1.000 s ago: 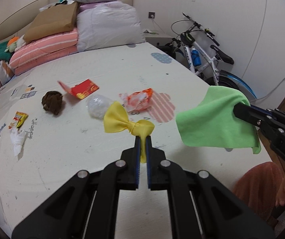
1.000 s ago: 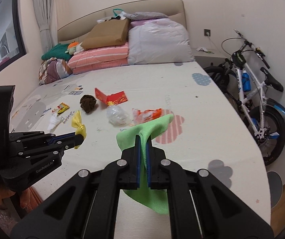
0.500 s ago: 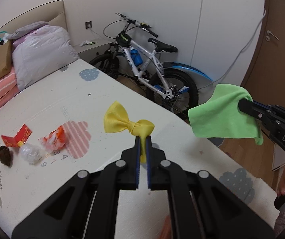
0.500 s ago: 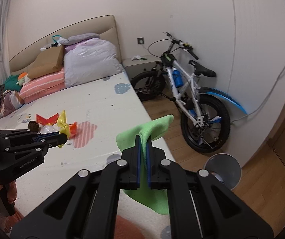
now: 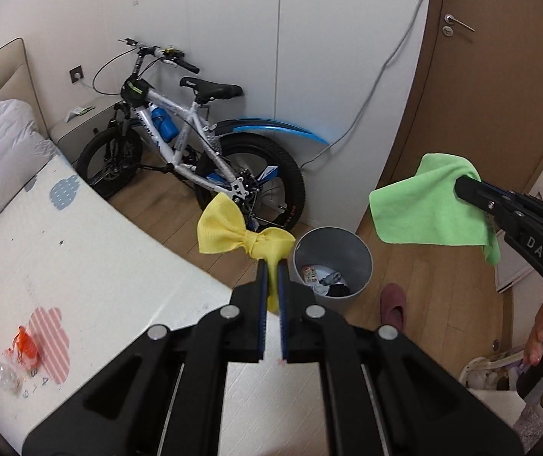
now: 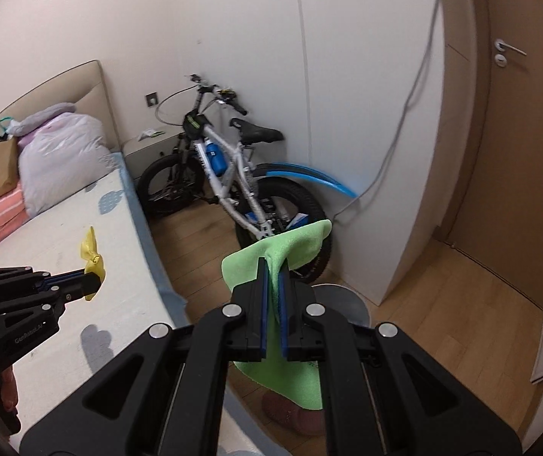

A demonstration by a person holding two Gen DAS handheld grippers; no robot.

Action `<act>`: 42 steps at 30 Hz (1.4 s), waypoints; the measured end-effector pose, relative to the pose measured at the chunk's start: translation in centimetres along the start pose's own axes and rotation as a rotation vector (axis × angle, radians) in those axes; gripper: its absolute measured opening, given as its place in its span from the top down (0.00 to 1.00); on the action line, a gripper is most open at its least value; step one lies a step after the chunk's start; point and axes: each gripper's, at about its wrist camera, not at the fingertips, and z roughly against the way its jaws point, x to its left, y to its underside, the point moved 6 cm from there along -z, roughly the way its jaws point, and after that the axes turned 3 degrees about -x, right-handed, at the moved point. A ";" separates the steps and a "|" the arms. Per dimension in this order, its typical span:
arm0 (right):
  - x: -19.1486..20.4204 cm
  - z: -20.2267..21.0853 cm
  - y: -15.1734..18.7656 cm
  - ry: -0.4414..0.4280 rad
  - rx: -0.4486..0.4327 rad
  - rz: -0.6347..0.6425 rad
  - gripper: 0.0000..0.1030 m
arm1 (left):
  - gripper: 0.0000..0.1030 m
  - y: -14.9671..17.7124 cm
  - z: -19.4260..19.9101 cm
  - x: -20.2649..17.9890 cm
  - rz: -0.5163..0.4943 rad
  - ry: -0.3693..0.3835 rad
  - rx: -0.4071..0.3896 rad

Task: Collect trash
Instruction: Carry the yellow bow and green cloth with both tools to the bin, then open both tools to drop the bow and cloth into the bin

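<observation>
Meanwhile the left gripper (image 5: 271,266) pinched a yellow bow (image 5: 241,233) and the right gripper (image 6: 274,266) clamped a green cloth (image 6: 290,243), both near a grey bin (image 5: 332,254).

Right tongs (image 6: 273,266): clamped on a green cloth (image 6: 290,245), which drapes below them. Left tongs (image 6: 95,279): at the left edge, pinching a yellow bow (image 6: 90,249) over the bed (image 6: 81,235). Grey bin (image 6: 347,304): rim partly hidden behind the cloth. White bicycle (image 6: 233,167): against the wall. Dark red slipper (image 6: 283,414): on the wooden floor.
</observation>
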 end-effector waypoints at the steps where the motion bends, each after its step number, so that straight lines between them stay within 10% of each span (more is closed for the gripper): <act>1: -0.9 -0.5 -0.1 0.025 -0.003 -0.019 0.96 | 0.95 -0.5 -0.9 -0.5 -0.008 0.014 0.001; 23: -7.4 -20.7 6.7 0.196 0.168 -0.133 0.95 | 0.94 -3.3 -19.2 -3.5 -0.123 0.142 0.100; 27: -8.3 -22.8 8.7 0.207 0.201 -0.147 0.81 | 0.94 -2.6 -21.0 -3.5 -0.104 0.170 0.119; 32: -8.6 -23.3 10.0 0.208 0.217 -0.169 0.57 | 0.94 -1.8 -22.7 -3.7 -0.103 0.177 0.150; 42: -11.3 -20.3 9.1 0.347 0.126 -0.191 0.51 | 0.94 -1.5 -24.2 -5.9 -0.162 0.203 0.187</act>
